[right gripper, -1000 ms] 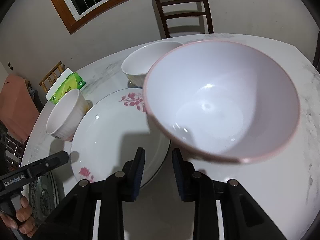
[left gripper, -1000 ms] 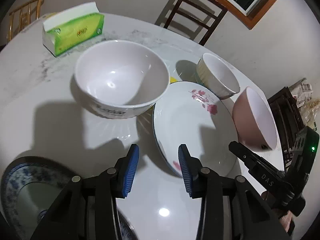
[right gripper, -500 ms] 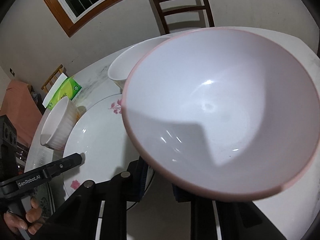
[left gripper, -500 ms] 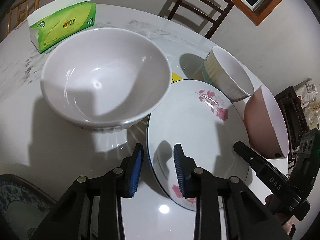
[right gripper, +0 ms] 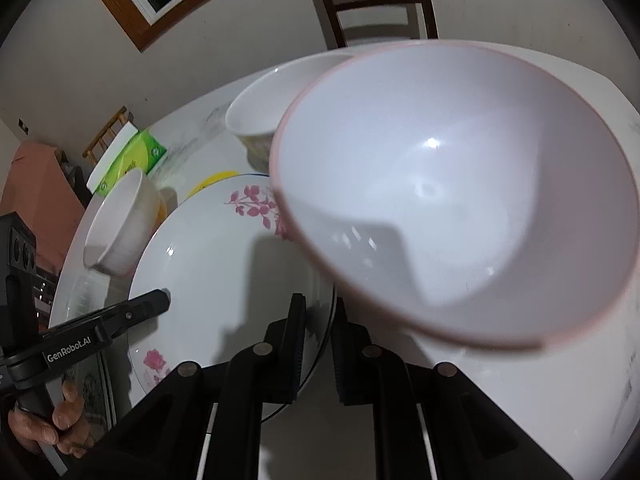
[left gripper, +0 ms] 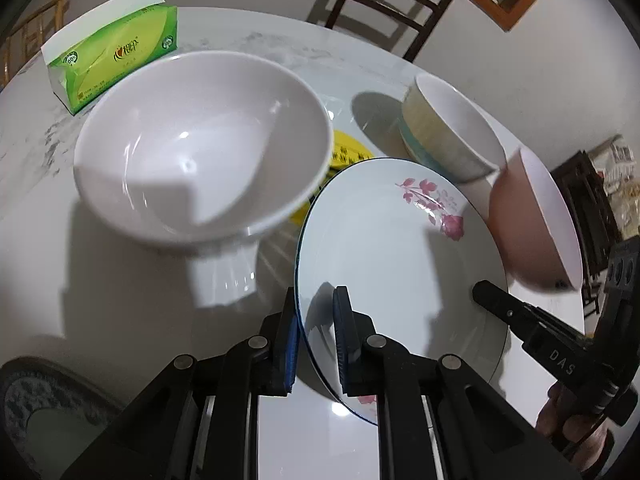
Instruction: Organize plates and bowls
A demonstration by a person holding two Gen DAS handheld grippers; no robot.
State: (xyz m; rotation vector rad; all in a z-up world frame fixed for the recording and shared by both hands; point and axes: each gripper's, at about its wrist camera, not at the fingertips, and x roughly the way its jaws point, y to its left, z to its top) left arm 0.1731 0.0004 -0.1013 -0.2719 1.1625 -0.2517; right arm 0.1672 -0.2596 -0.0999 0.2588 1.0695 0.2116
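patterned plate (left gripper: 44, 412) cut off, blurred

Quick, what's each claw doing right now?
Left claw: just closed, pinching the flowered plate rim.
Right claw: just closed, pinching the same plate's opposite rim.

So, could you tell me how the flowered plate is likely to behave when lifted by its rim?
The flowered plate looks rigid, so it shouldn't flex. Its glossy glaze shows highlights, so it may slip in a thin-rim pinch. The pink bowl crowds its edge and could get bumped.

Overhead light, hard shadows, glare spots; fisheye edges bent, dark.
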